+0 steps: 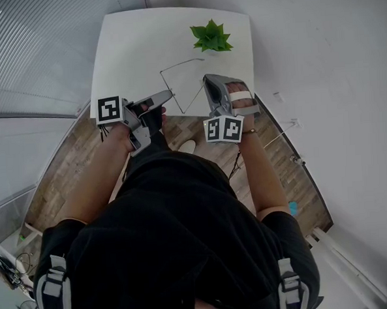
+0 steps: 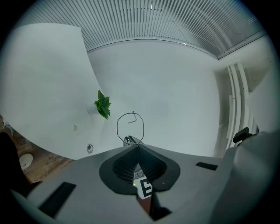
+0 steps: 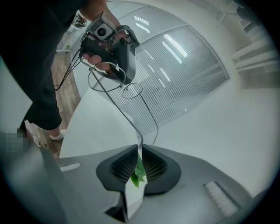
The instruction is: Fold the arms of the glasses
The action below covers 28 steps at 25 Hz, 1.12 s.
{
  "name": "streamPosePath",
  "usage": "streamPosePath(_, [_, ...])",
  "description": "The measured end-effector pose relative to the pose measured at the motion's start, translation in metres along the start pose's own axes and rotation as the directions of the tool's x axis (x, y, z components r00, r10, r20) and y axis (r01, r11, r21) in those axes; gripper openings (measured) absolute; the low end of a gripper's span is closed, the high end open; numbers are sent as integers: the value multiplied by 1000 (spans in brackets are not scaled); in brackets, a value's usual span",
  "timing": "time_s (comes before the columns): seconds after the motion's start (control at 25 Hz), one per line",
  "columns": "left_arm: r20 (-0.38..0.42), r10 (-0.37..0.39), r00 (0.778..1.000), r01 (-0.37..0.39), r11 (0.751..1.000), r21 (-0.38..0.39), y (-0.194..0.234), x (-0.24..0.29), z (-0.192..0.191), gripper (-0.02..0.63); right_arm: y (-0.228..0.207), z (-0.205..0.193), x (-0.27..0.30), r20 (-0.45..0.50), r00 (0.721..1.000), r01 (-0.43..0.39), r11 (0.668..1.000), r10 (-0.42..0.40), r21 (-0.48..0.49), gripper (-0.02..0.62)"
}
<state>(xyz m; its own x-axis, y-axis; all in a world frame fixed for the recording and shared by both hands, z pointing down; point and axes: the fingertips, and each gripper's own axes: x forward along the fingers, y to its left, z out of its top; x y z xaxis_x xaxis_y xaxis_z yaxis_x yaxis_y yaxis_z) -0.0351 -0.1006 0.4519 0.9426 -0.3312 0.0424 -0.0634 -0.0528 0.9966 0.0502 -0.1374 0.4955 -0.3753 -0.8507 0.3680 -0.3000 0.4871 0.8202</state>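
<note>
At the left of the head view, the left hand-held gripper [image 1: 168, 93] is held over the near edge of the white counter [image 1: 128, 50], above a strip of wood floor [image 1: 70, 171]. In the left gripper view its jaws [image 2: 137, 146] are seen closed on the front of the glasses [image 2: 130, 127], and one round wire rim is seen just beyond the jaw tips. The glasses [image 1: 181, 65] are held clear of the counter between the two hand-held grippers, and their thin wire arms are seen spread out from the front. In the right gripper view, one arm of the glasses [image 3: 114, 105] is traced from the two rims at the left hand-held gripper [image 3: 114, 65] down to the right hand-held gripper [image 3: 140, 151]. The jaws of the right hand-held gripper are closed on the far end of that arm. A small green plant [image 1: 210, 37] is placed on the far part of the counter, and is seen between the two hand-held grippers and beyond them. At the right of the head view, the right hand-held gripper [image 1: 207, 81] is held over the counter's right edge, with its marker cube [image 1: 223, 129] turned towards the person.
</note>
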Motion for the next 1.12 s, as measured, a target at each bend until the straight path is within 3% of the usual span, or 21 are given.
streamPosePath(1.12, [-82,-4,997,4,1000,0,8,4,-9,12,9,30,21,50,998,-40,995,45,-92,40])
